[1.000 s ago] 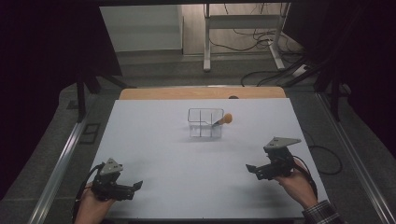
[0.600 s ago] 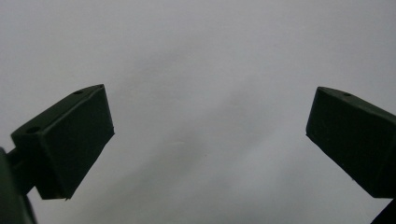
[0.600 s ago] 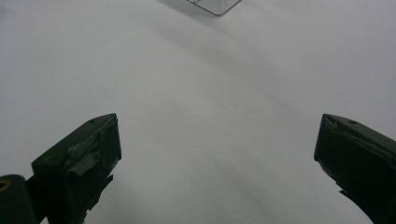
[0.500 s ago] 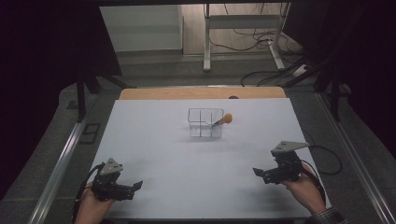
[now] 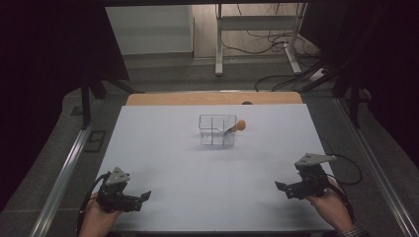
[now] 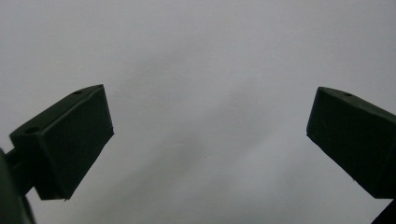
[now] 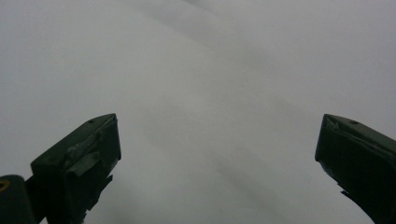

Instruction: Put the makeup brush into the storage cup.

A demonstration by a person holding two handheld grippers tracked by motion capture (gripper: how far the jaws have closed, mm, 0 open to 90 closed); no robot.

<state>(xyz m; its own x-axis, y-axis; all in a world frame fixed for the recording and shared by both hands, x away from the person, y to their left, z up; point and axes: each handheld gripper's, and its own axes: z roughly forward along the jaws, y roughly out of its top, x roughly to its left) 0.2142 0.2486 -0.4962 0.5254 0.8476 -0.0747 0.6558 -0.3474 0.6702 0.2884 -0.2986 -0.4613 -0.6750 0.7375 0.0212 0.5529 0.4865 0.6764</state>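
One clear plastic divided box (image 5: 216, 130) at frame centre on the white table (image 5: 197, 168), holding one orange-headed tool (image 5: 236, 126). Two grippers: left gripper (image 5: 141, 199) lower left, right gripper (image 5: 282, 188) lower right. Both have jaws spread wide, holding nothing, well apart from the box.

Box (image 5: 216, 129) sits mid-table (image 5: 197, 168), toward the far side; a spoon (image 5: 235, 127), probably, leans in its right compartment.
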